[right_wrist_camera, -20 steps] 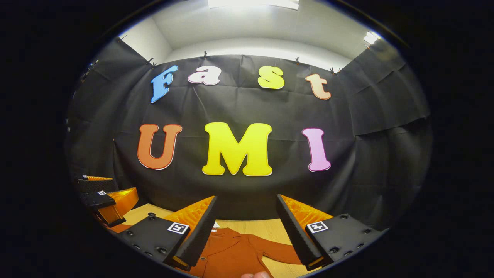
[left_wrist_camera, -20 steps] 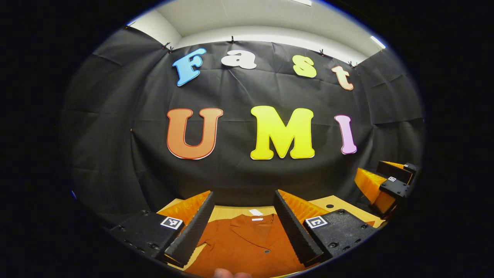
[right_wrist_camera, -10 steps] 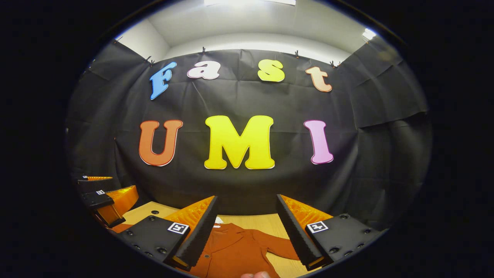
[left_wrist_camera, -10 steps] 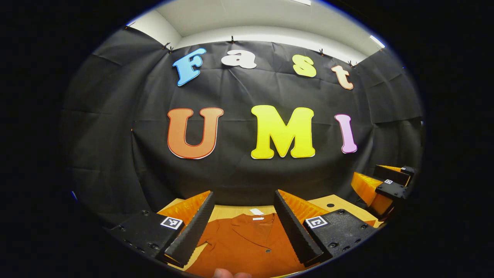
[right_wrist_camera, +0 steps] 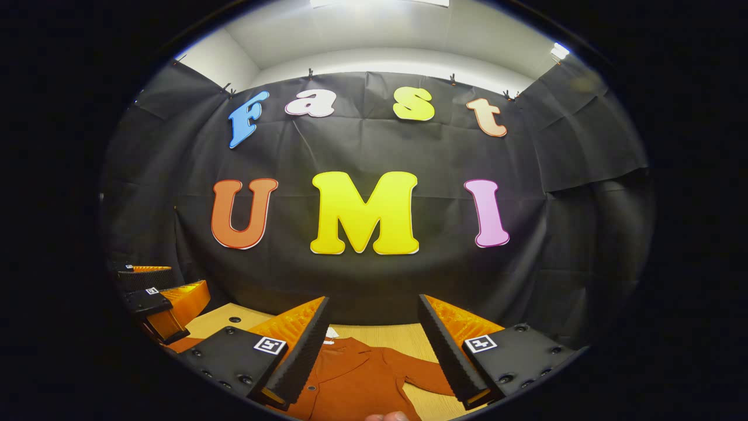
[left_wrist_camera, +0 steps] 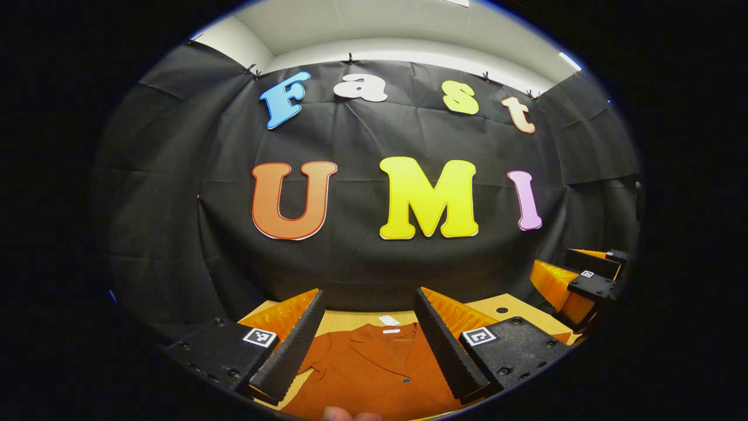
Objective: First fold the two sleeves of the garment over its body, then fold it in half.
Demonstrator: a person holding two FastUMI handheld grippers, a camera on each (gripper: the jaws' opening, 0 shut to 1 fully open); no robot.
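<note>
A rust-orange collared garment point(left_wrist_camera: 374, 368) lies flat on a light wooden table point(left_wrist_camera: 345, 320), collar toward the back wall, with a white tag at the neck. In the left gripper view my left gripper point(left_wrist_camera: 369, 304) hangs open above its collar, touching nothing. The right gripper point(left_wrist_camera: 575, 280) appears at the far right of that view. In the right gripper view my right gripper point(right_wrist_camera: 372, 310) stands open above the garment point(right_wrist_camera: 356, 380), whose one sleeve point(right_wrist_camera: 423, 377) stretches out to the right. The left gripper point(right_wrist_camera: 158, 298) sits at that view's far left, above the table.
The table point(right_wrist_camera: 385, 335) ends at the black cloth wall close behind the garment. Small round holes mark the tabletop point(left_wrist_camera: 501, 310). A fingertip point(left_wrist_camera: 342, 415) of the person shows at the bottom edge of each view.
Both views have tilted down slightly, so a little more of the garment and table shows. Both grippers stay open and hold nothing.
</note>
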